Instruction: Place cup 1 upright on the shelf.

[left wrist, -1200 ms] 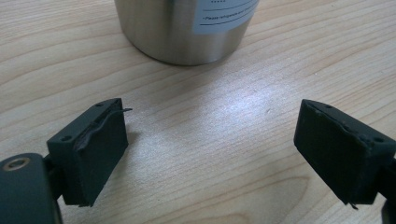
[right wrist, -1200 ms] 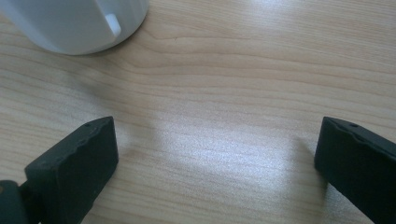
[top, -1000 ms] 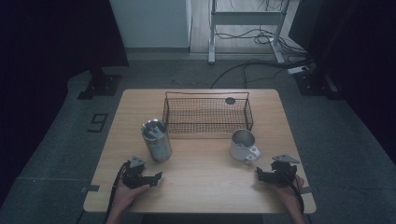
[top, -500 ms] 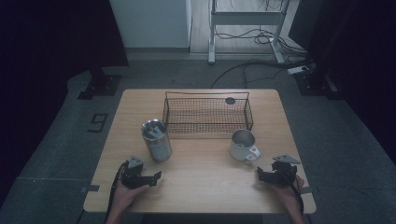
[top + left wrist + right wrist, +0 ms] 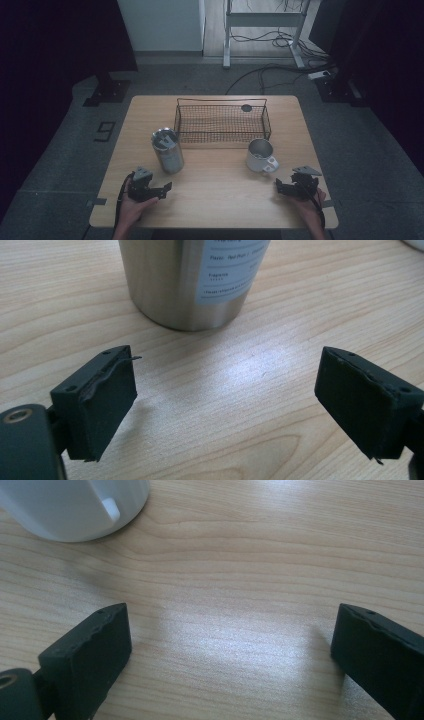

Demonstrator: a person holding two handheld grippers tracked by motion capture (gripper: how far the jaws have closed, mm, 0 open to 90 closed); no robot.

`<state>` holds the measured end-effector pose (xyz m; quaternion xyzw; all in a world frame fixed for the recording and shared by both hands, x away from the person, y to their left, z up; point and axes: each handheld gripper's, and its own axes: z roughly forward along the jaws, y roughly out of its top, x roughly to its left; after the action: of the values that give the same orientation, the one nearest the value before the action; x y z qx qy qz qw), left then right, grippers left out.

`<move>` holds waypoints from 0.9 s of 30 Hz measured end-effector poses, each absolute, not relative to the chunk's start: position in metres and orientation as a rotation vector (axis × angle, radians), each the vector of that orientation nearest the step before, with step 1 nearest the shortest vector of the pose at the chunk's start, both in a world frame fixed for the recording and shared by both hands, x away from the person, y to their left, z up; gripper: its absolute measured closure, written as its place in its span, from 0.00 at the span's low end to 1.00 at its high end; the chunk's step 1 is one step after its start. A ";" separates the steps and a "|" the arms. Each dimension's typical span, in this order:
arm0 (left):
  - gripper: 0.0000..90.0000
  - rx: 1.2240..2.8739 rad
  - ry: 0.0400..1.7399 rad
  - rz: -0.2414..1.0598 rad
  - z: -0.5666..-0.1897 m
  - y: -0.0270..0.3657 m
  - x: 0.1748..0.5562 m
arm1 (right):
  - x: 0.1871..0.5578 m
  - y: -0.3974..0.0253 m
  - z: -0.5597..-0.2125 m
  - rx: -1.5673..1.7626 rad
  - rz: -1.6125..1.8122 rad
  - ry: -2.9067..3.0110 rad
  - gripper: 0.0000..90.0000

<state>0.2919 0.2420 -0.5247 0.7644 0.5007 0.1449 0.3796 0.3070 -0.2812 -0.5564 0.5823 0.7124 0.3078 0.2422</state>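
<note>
Starting the approach — left gripper [image 5: 167, 187] spread, aimed at the steel cylindrical tumbler [image 5: 167, 150] near the wire basket [image 5: 222, 122]; right gripper [image 5: 278, 187] spread by the white ceramic mug [image 5: 261, 155]. Next: advance, straddle, close.

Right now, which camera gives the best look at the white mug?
The high view: the whole white mug stands upright near the wire basket. The right gripper view catches just its lower wall and handle; the left gripper view, a sliver at its corner.

Left hand-held gripper [image 5: 165, 188] held low in the left hand [image 5: 134, 206], jaws spread wide, right hand-held gripper [image 5: 279, 186] likewise held low, jaws parted
</note>
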 end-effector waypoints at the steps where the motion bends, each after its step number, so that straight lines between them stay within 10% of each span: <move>1: 0.11 1.952 1.279 0.370 -0.525 0.242 0.292 | 0.307 -0.281 -0.556 1.592 0.841 1.948 0.03; 27: 0.12 1.909 1.217 0.394 -0.496 0.239 0.297 | 0.308 -0.282 -0.556 1.588 0.844 1.951 0.03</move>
<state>0.2975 0.2394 -0.4959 0.7580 0.4830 0.1565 0.4093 0.3075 -0.2815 -0.5563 0.5807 0.7136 0.3086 0.2415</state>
